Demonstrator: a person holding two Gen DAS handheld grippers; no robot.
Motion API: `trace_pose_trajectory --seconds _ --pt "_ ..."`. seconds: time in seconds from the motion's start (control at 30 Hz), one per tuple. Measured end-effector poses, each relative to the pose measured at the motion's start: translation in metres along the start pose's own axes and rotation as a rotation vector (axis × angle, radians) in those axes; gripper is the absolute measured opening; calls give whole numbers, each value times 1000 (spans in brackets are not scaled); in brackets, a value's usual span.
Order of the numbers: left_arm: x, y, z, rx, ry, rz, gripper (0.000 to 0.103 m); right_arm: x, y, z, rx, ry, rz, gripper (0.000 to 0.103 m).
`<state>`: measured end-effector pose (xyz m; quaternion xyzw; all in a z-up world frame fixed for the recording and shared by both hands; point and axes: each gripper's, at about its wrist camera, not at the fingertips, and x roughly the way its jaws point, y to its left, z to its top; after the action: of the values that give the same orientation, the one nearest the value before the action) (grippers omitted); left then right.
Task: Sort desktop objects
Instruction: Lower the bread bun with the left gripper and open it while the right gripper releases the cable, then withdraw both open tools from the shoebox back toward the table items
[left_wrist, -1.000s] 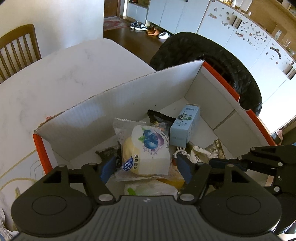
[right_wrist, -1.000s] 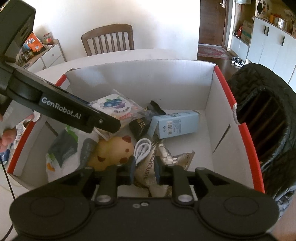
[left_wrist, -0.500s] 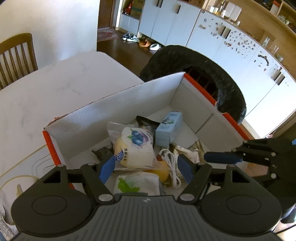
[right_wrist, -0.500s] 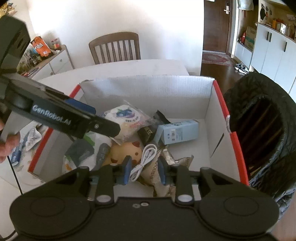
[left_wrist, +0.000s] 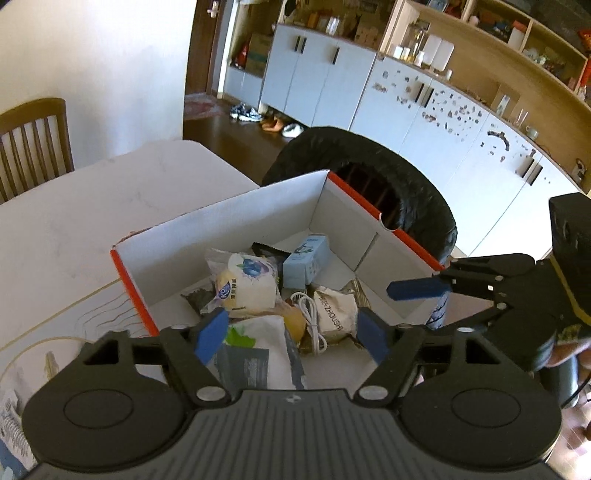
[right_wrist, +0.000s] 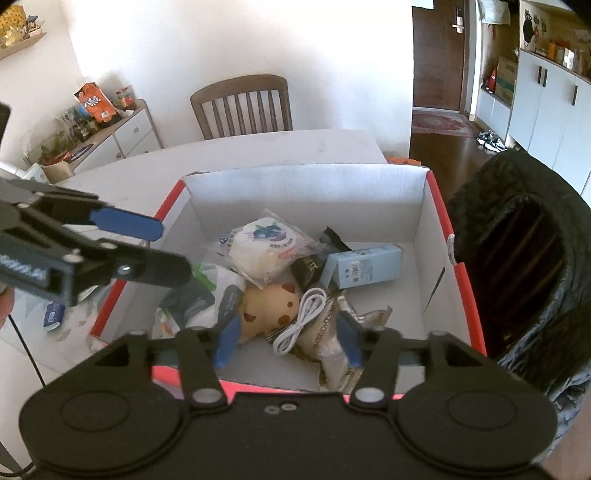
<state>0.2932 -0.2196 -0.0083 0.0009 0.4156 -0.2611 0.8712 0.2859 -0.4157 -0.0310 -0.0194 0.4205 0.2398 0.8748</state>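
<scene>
An open cardboard box (left_wrist: 221, 229) (right_wrist: 306, 192) with a red rim holds a blueberry bread packet (left_wrist: 247, 284) (right_wrist: 266, 243), a light blue carton (left_wrist: 306, 258) (right_wrist: 365, 266), a coiled white cable (left_wrist: 310, 317) (right_wrist: 303, 317), a tan snack packet (left_wrist: 336, 314) (right_wrist: 325, 343) and a spotted yellow toy (right_wrist: 269, 310). My left gripper (left_wrist: 291, 336) (right_wrist: 147, 243) hovers above the box's left side, jaws opening, nothing between them. My right gripper (right_wrist: 289, 338) (left_wrist: 424, 302) hovers over the near edge, jaws opening. The cable and snack packet lie below it, untouched.
A basket lined with a black bag (right_wrist: 517, 258) (left_wrist: 388, 184) stands right of the box. The box sits on a white table (left_wrist: 74, 221) with a wooden chair (right_wrist: 240, 107) behind it. Small packets (right_wrist: 55, 314) lie on the table left of the box.
Both grippers have lifted away from the box, which looks smaller. The right jaws went from nearly shut to wide apart. The left jaws spread a little more.
</scene>
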Motion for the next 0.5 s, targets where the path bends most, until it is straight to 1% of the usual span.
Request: trace_pose_trajectory --seconds 0.1,0.23,0.3,0.43,0.47,0.5 --pt "-10 -2 -7 1 -19 -2 85 -3 3 -1 1 -5 7 68" --pt "-20 -1 -15 2 -27 -11 85 -7 6 -2 14 -20 14 78" --pt "-25 -1 -19 0 -31 -11 86 -9 9 -4 20 -29 15 82" --pt "-33 1 -28 6 -34 -19 87 -14 12 -6 30 -40 23 87" --pt "-34 1 -29 6 -35 -21 91 -15 13 -7 32 -44 21 87" --pt "-36 2 -31 7 -37 -26 97 -16 14 -8 35 -49 20 88"
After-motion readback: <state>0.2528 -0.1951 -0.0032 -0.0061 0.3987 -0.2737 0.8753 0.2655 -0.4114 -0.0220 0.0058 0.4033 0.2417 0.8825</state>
